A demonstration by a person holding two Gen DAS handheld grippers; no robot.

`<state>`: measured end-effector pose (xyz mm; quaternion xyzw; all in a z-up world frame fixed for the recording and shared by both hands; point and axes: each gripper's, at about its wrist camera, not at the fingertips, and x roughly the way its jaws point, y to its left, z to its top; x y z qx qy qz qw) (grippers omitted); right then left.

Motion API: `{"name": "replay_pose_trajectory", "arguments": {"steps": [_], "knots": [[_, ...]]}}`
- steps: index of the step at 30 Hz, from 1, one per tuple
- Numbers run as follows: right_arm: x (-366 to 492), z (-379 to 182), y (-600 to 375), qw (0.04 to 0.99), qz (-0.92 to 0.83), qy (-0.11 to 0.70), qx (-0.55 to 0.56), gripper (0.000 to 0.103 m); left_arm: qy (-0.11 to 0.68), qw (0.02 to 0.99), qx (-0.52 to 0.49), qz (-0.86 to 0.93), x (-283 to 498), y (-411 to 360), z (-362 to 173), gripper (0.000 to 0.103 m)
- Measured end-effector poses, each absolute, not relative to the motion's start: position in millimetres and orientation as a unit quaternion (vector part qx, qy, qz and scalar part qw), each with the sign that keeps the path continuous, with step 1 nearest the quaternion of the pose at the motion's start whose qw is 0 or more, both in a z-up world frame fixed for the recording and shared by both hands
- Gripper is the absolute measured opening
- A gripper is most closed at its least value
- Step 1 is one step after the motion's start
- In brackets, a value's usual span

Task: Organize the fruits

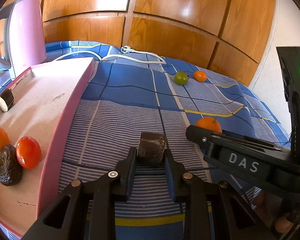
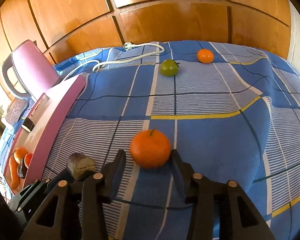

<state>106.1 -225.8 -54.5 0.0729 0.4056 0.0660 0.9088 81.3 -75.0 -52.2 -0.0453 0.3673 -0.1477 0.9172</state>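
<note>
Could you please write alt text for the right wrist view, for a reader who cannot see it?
The right gripper has its jaws open around a large orange on a blue checked cloth. Farther back lie a green tomato and a small orange. At left, the left gripper holds a dark eggplant piece beside a pink tray.

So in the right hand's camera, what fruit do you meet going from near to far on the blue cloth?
Big orange → green tomato → small orange.
</note>
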Motion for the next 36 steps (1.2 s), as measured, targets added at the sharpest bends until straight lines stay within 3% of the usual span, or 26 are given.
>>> {"name": "replay_pose_trajectory", "arguments": {"steps": [5, 7, 36], "knots": [[111.1, -55.4, -221.7, 0.915, 0.048, 0.396, 0.054, 0.049, 0.366, 0.918, -0.048, -0.148, 80.3, -74.8, -51.9, 0.028], [110.4, -55.9, -218.9, 0.917, 0.045, 0.396, 0.038, 0.040, 0.366, 0.918, -0.048, -0.147, 80.1, -74.6, -52.1, 0.028], [108.0, -58.7, -210.6, 0.918, 0.035, 0.395, 0.009, 0.040, 0.368, 0.918, -0.041, -0.143, 66.7, -71.1, -46.0, 0.024]]}}
